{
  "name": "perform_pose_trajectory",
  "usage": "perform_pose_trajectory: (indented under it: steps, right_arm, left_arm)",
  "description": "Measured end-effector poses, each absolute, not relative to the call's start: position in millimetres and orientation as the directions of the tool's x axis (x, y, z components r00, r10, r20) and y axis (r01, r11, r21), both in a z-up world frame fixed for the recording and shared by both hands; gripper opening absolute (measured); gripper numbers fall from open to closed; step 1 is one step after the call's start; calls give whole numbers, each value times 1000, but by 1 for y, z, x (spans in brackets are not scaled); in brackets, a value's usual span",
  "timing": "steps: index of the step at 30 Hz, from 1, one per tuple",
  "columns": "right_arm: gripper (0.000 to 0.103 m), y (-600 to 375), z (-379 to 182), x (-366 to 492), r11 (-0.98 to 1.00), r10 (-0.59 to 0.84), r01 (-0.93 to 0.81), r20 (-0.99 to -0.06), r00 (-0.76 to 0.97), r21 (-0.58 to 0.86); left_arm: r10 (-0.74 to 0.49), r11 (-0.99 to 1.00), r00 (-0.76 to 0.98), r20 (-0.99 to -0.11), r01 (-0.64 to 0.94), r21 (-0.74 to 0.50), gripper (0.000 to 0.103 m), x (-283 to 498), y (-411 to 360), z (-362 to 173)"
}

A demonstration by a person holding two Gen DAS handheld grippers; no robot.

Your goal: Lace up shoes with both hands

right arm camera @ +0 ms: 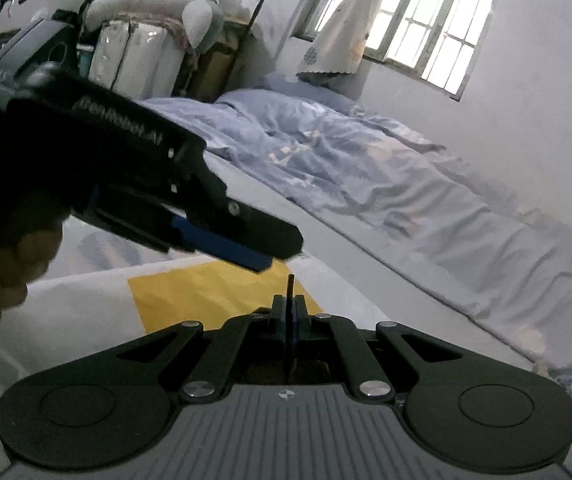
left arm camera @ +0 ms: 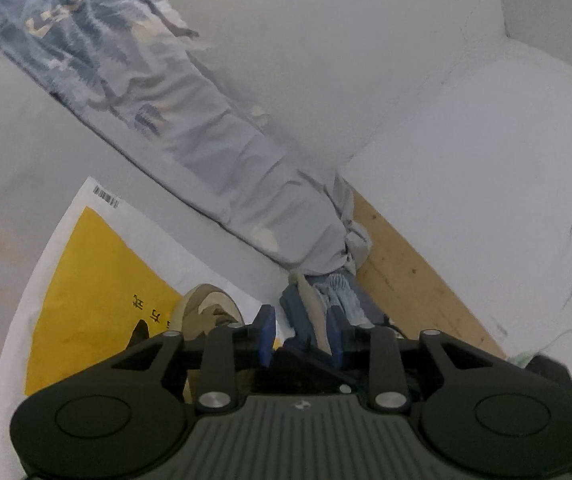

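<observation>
Bedroom, yellow-printed sheet: right gripper clamps black lace end upright; left gripper part-open, nothing pinched, shoe lower left.

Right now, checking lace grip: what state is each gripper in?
Left gripper: jaws open, nothing pinched.
Right gripper: jaws shut on black lace.

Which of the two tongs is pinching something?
The right tongs: their blue pads are closed on a thin black lace tip. The left tongs stand apart.
</observation>
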State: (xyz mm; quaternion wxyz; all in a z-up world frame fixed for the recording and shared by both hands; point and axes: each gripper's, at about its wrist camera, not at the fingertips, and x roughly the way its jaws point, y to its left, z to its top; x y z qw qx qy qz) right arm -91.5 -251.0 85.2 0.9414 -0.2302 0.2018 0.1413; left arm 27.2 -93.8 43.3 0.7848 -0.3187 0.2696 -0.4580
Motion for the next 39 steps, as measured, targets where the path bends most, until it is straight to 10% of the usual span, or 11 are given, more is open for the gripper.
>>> perform_pose_trajectory:
  steps: [6, 10, 30, 39]
  right_arm:
    - [2, -248, 90, -94, 856, 203, -377, -440, 874, -354]
    - [2, -250, 92, -92, 862, 211, -380, -443, 871, -337]
    - [1, -248, 87, -94, 846, 189, -381, -458, 868, -373]
    - [0, -240, 59, -81, 769, 44, -382, -552, 833, -514]
  left_arm:
    - [-895, 383, 422, -143, 564, -732, 22, 26, -101, 43]
    - [-896, 371, 424, -134, 548, -750, 0, 28, -99, 38]
    - [-891, 365, 437, -122, 531, -765, 0, 29, -95, 38]
    - [-833, 502, 489, -258, 474, -723, 8, 34, -96, 31]
